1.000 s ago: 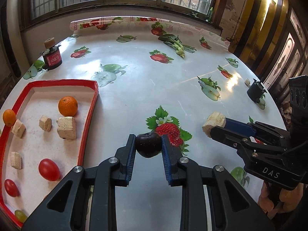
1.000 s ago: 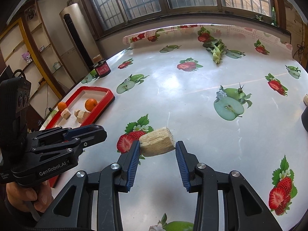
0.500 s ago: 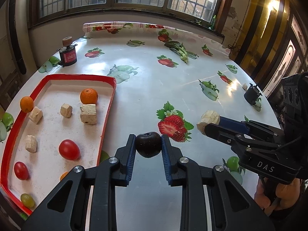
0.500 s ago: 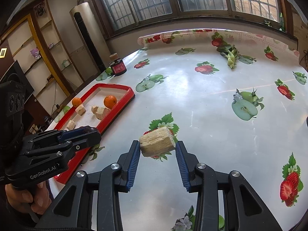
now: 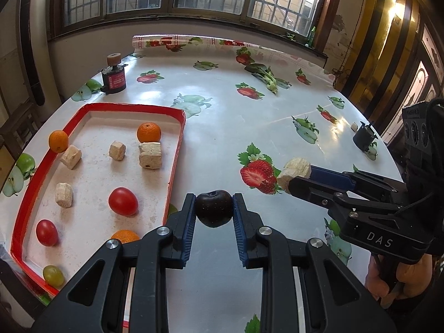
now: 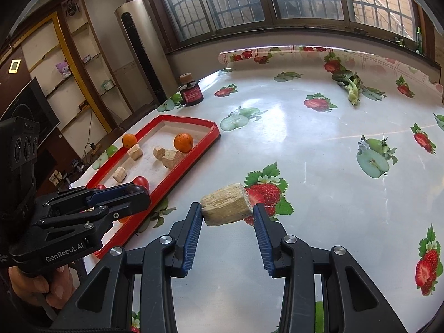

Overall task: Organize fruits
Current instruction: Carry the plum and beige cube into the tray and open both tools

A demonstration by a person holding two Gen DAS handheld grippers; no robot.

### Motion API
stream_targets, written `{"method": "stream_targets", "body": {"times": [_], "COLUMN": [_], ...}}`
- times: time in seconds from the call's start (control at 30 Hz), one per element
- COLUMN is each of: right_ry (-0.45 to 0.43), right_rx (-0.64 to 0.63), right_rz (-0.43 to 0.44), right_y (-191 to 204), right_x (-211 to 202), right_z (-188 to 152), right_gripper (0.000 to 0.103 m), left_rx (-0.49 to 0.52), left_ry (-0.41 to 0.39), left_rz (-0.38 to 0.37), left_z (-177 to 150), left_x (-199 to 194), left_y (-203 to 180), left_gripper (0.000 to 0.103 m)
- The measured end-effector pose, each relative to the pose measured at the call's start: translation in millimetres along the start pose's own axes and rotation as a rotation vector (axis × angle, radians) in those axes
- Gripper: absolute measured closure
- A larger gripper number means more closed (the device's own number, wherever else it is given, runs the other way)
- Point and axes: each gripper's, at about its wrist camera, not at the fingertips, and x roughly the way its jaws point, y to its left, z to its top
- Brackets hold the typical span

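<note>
My left gripper (image 5: 213, 212) pinched a dark plum (image 5: 213, 208) at lower centre, just right of the red tray (image 5: 174, 163); my right gripper (image 6: 226, 216) clamped a pale chunk (image 6: 225, 208) (held near its end). Either could have slipped and rolled across the glossy tabletop (image 5: 222, 127).

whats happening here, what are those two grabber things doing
A person is sorting fruit with two handheld grippers. The left gripper is clamped on a dark plum; the right gripper grips a pale woody chunk. Both are held above the table beside the red tray, which holds oranges, tomatoes and similar chunks.
</note>
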Motion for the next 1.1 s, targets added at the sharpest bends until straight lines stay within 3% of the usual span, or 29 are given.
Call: {"method": "stream_targets", "body": {"times": [1.1], "right_ry": [0.042], "right_rx": [-0.109], "right_rz": [0.069], "right_y": [63], "right_x": [32], "right_z": [10], "right_gripper": [0.064], "left_rx": [-0.145], "left_ry": [-0.017], "left_rz": [0.073], "left_z": [-31], "left_x": [-31], "left_y": [80], "left_gripper": [0.080]}}
